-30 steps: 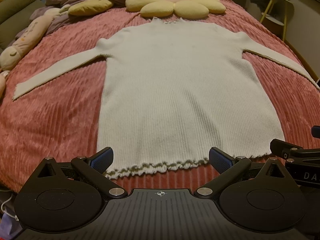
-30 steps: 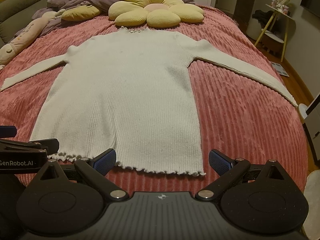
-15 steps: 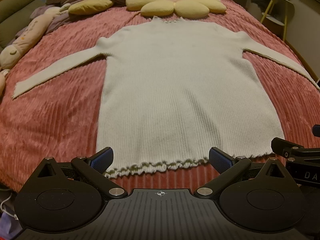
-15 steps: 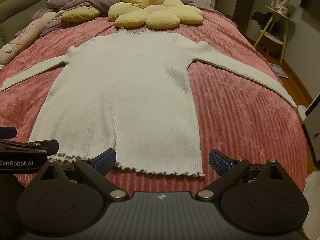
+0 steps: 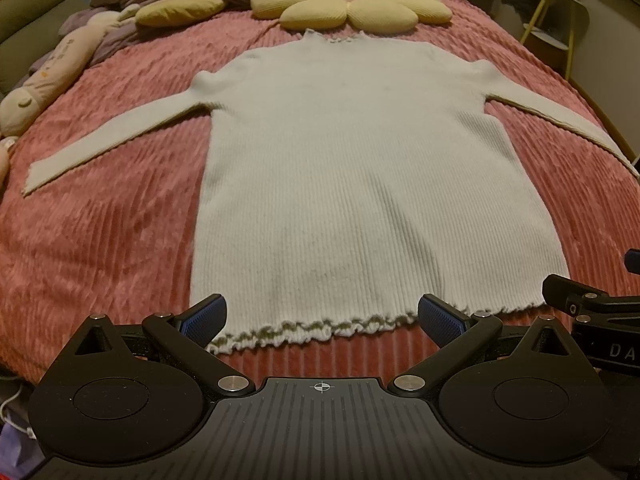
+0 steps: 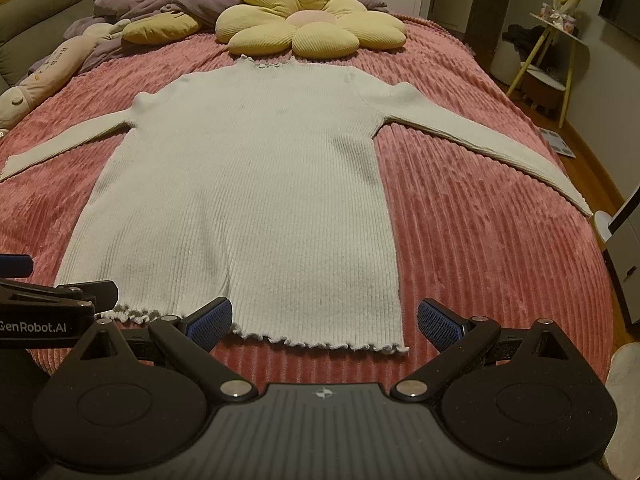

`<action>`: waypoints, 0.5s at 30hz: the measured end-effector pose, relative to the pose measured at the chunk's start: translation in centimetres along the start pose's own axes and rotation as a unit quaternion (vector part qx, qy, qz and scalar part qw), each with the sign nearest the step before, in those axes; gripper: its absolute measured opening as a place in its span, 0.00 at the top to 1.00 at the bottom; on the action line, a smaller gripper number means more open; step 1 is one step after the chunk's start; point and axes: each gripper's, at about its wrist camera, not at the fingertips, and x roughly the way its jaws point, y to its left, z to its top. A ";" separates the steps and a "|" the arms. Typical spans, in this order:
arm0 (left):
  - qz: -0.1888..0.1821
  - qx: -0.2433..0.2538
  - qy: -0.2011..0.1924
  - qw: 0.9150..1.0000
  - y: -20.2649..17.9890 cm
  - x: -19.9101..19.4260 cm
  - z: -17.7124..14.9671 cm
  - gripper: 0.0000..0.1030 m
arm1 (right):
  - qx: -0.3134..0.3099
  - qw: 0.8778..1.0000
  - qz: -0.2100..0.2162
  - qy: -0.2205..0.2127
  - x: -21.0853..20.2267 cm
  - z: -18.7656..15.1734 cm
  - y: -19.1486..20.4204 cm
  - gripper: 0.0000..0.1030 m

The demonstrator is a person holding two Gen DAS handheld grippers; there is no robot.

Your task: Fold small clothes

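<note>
A pale ribbed long-sleeved sweater (image 5: 360, 184) (image 6: 248, 200) lies flat on a pink bedspread, collar at the far end, both sleeves spread out sideways, ruffled hem nearest me. My left gripper (image 5: 320, 316) hovers open just above the hem's left half, with nothing between its blue-padded fingers. My right gripper (image 6: 324, 320) is open over the hem's right half, likewise holding nothing. Each gripper's black body shows at the edge of the other's view.
The pink ribbed bedspread (image 5: 100, 232) (image 6: 480, 240) covers the bed. A yellow flower-shaped cushion (image 5: 352, 4) (image 6: 308, 28) sits past the collar, with a long plush toy (image 5: 48, 80) and a purple quilt (image 6: 168, 4) at the far left. A small side table (image 6: 556, 40) stands right of the bed.
Both grippers have shifted very slightly; the sweater has not moved and both stay open.
</note>
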 end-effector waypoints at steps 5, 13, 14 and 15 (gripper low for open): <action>0.000 0.000 0.000 1.000 -0.1 0.1 0.0 0.00 | 0.001 1.000 0.001 -0.001 0.0 -0.1 0.0 0.04; -0.001 -0.001 0.002 1.000 -0.1 0.2 0.1 0.00 | 0.002 1.000 0.003 -0.002 0.1 -0.1 -0.1 0.04; -0.001 -0.001 0.002 1.000 -0.1 0.2 0.1 0.00 | 0.002 1.000 0.003 -0.003 0.1 -0.1 -0.1 0.04; -0.001 0.000 0.002 1.000 -0.1 0.2 0.1 0.00 | 0.002 1.000 0.004 -0.003 0.1 -0.1 -0.1 0.04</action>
